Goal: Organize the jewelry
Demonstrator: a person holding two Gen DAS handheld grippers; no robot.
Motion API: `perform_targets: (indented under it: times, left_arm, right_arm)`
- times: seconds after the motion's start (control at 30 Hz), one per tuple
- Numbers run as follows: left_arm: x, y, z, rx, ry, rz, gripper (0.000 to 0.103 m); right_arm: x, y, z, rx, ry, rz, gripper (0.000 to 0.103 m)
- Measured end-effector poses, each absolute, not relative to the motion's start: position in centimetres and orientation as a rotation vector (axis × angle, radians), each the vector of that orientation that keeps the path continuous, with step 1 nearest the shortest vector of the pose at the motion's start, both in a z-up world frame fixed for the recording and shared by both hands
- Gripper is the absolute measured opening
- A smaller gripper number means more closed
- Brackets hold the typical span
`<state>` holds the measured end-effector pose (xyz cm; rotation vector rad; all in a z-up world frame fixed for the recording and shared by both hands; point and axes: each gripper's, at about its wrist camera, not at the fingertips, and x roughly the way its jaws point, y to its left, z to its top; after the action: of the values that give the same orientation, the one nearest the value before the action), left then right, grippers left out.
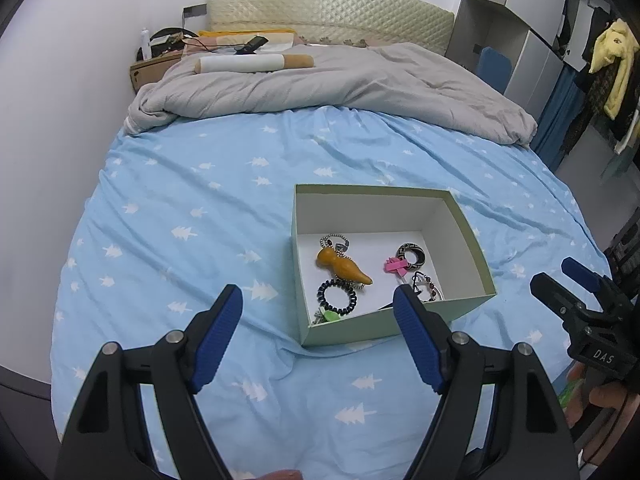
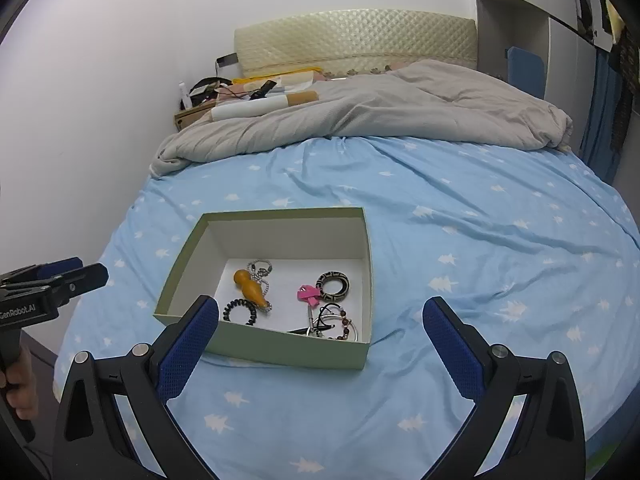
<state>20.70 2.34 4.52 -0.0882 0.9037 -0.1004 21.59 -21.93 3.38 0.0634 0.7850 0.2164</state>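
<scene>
Both tools hang over the bed with nothing between their blue pads: the left hand-held gripper point(image 1: 318, 308) is spread wide, and the right hand-held gripper point(image 2: 320, 320) is spread wide too. Just ahead of both, on the blue tree-print sheet point(image 1: 180, 208), sits a pale green open box point(image 2: 276, 350), a little right of the left tool's centre and a little left of the right tool's. On its white floor lie the jewelry pieces: nearest, a black coil hair tie point(image 2: 240, 311) and a beaded bracelet tangled with rings point(image 2: 338, 322); beyond them an orange gourd pendant point(image 2: 250, 286) on a bead chain point(image 2: 260, 268), a pink clip point(image 2: 308, 294) and a black patterned ring point(image 2: 332, 285). Farther off, a grey duvet point(image 1: 332, 84) is bunched before a quilted headboard point(image 1: 328, 12).
</scene>
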Motion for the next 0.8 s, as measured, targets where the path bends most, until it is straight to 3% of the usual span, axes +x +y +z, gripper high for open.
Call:
perform_targets:
  times: [0.8]
  left_arm:
    - [20.57, 2.02, 4.71, -0.080, 0.902, -0.102, 0.078]
  right_arm:
    - [20.98, -21.50, 3.16, 0.052, 0.780, 0.212, 0.103]
